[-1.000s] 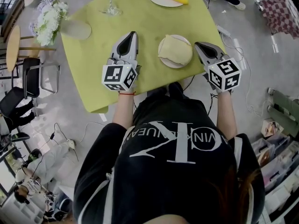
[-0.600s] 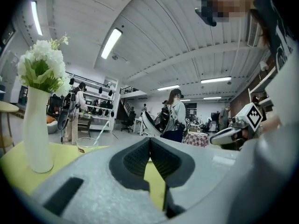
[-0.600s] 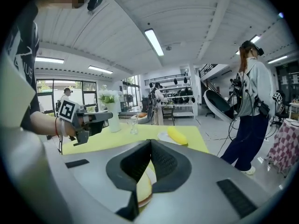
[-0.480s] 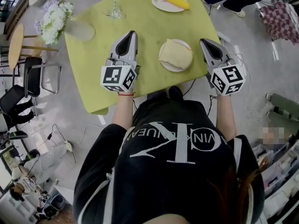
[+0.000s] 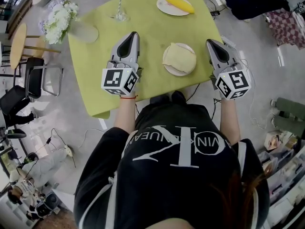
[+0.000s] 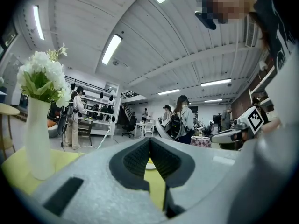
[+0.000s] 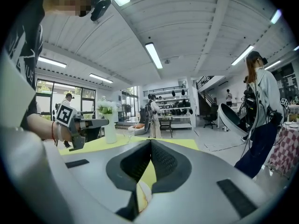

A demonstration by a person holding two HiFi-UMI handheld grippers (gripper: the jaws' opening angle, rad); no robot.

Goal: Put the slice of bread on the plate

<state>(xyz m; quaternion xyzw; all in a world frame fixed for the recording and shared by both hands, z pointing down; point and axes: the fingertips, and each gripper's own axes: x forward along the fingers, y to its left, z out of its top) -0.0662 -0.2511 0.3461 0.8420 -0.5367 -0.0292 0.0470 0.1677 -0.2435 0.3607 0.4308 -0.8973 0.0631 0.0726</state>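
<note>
Two grippers noted over the near part of the yellow-green table [image 5: 152, 27], both empty. Left gripper [image 5: 135, 35]: jaws seen pressed together in its own view, nothing between them. Right gripper [image 5: 210, 43]: jaws likewise closed tip to tip on nothing. Slice of bread [image 5: 180, 56] found lying flat on the small white plate [image 5: 171, 71], between the two grippers. It lies right of the left gripper and left of the right gripper, which is judged the nearer. Slice pale, matt, soft-looking, roughly square with rounded corners, so no clear long axis can be given. Plate round, smooth, glazed. Placement judged done; no grasp called for. Far side: second plate [image 5: 164, 6] with a long yellow food item [image 5: 178, 3], stemmed glass [image 5: 120, 14], white vase [image 5: 83, 32] of flowers [image 5: 59, 18] at far left
</note>
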